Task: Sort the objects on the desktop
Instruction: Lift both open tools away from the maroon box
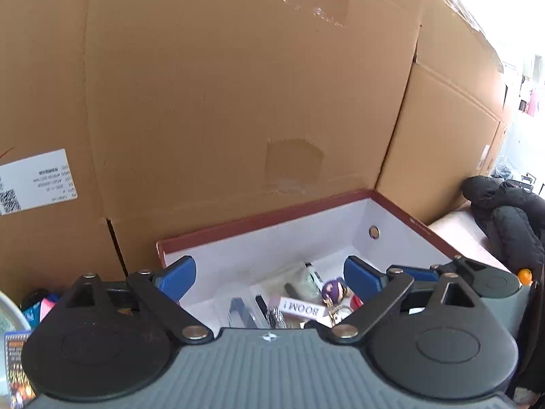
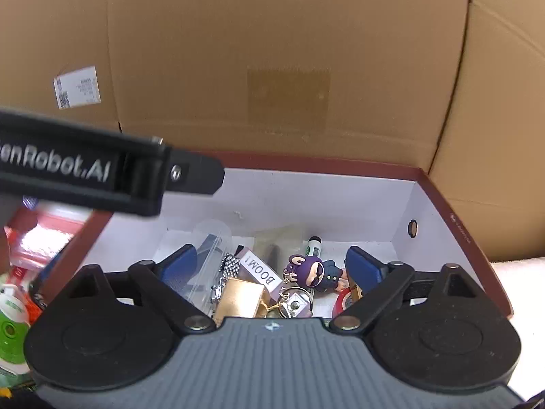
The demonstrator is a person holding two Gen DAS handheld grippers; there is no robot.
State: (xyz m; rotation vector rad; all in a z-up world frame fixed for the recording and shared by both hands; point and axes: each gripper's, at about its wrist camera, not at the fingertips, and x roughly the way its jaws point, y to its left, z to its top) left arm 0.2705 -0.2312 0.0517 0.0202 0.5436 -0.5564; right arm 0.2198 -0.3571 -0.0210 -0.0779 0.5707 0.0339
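Observation:
A shoebox [image 1: 265,220] with a dark red rim and white inside holds several small items: a purple figurine [image 2: 313,269], a white "BOOM!" tag [image 2: 260,271], a gold box [image 2: 240,298], a clear plastic case [image 2: 207,242] and a marker [image 2: 315,245]. My left gripper [image 1: 269,276] is open and empty above the box's near left side. My right gripper [image 2: 270,267] is open and empty, hovering over the items. The left gripper's black body [image 2: 102,173] crosses the right wrist view at the left.
Large cardboard boxes [image 1: 238,85] stand right behind the shoebox. A black jacket [image 1: 507,211] lies to the right. A green and white bottle [image 2: 12,320] and red packets [image 2: 37,235] lie left of the shoebox. A white shipping label [image 1: 34,180] is on the cardboard.

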